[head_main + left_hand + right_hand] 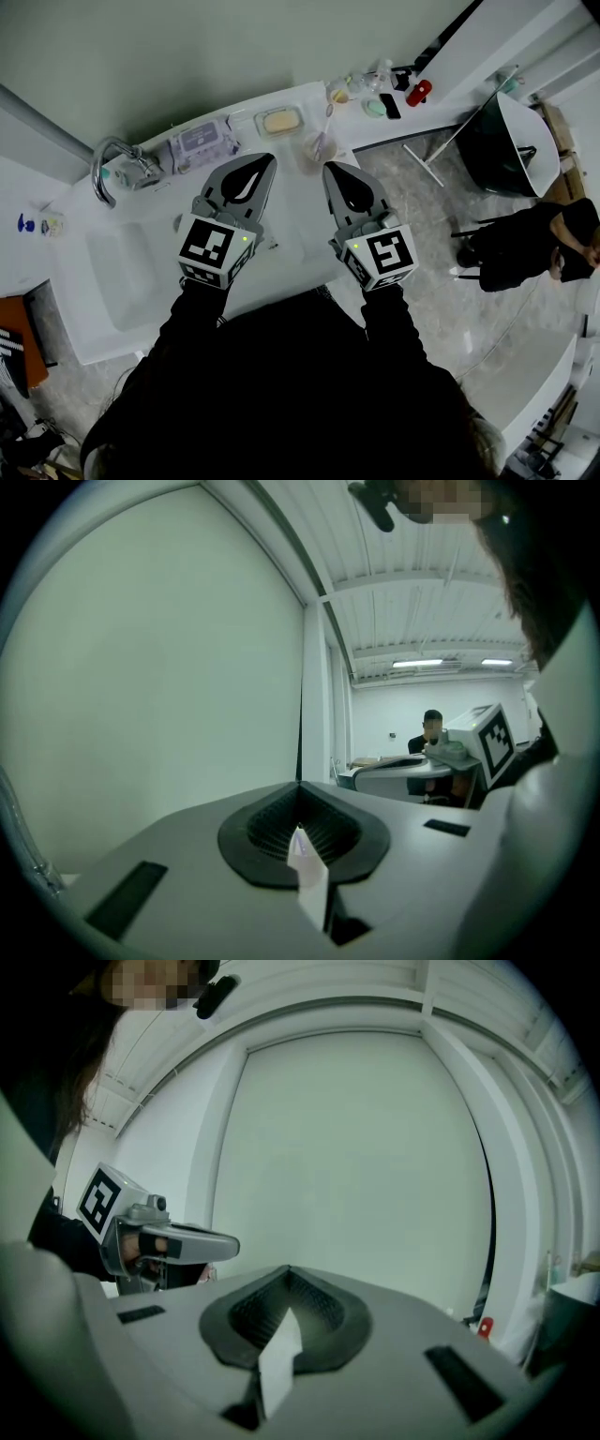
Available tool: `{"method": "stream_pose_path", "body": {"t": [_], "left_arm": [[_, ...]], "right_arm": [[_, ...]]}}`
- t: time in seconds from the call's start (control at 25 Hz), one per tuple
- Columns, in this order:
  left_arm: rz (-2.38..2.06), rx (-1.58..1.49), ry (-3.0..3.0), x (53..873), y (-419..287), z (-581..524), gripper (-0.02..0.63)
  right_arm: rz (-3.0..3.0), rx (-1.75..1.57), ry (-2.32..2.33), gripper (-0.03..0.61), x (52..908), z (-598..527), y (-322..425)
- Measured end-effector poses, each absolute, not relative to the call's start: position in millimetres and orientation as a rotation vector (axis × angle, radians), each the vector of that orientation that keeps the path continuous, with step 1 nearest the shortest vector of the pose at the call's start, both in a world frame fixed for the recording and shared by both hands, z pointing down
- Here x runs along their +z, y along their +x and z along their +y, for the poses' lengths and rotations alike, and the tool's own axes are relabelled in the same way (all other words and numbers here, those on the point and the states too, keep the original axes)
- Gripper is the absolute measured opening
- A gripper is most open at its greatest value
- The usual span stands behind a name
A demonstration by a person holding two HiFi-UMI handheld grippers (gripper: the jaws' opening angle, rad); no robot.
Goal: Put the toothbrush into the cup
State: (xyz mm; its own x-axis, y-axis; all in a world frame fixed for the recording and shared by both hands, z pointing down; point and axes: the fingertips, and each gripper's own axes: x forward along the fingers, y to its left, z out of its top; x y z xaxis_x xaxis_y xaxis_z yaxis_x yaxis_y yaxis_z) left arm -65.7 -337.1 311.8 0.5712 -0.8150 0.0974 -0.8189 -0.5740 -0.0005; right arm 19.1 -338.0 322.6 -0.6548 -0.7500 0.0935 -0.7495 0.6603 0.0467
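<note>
Over the white tabletop (281, 220), as the head view shows it, the left gripper (265, 161) and the right gripper (330, 170) hang side by side, both pointing away from the person, each with its jaws pressed together on nothing; just beyond their tips, between them, stands a translucent cup (317, 150); something slim and pale seems to stand in it, probably the toothbrush, though it is too small to be sure; a sink basin (117, 272) with its faucet (108, 167) lies to the left, a wipes pack (202, 141) and a soap dish (278, 122) along the back edge.

Along the left gripper view, the jaws meet at their tips with no gap and hold nothing; a bare wall (159, 667) lies ahead, and the right gripper shows off to one side.

Along the right gripper view it is the same: jaws closed tight, empty, wall beyond.

By my judgement the toothbrush is light, stiff and slim, its smooth plastic handle apt to slip or swivel in a pinch; mid-handle, well clear of the bristles, is the place to take it; the cup looks light too, and would tip at a careless nudge.
</note>
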Motion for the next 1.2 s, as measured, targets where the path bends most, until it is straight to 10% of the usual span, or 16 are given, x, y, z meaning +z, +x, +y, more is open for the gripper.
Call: {"method": "stream_pose_path", "body": {"t": [1.2], "left_arm": [[-1.470,0.131,2.688,322,-76,-330,0.008]], "right_arm": [[-2.804,-0.014,1.355,0.002,303,-333,20]]}}
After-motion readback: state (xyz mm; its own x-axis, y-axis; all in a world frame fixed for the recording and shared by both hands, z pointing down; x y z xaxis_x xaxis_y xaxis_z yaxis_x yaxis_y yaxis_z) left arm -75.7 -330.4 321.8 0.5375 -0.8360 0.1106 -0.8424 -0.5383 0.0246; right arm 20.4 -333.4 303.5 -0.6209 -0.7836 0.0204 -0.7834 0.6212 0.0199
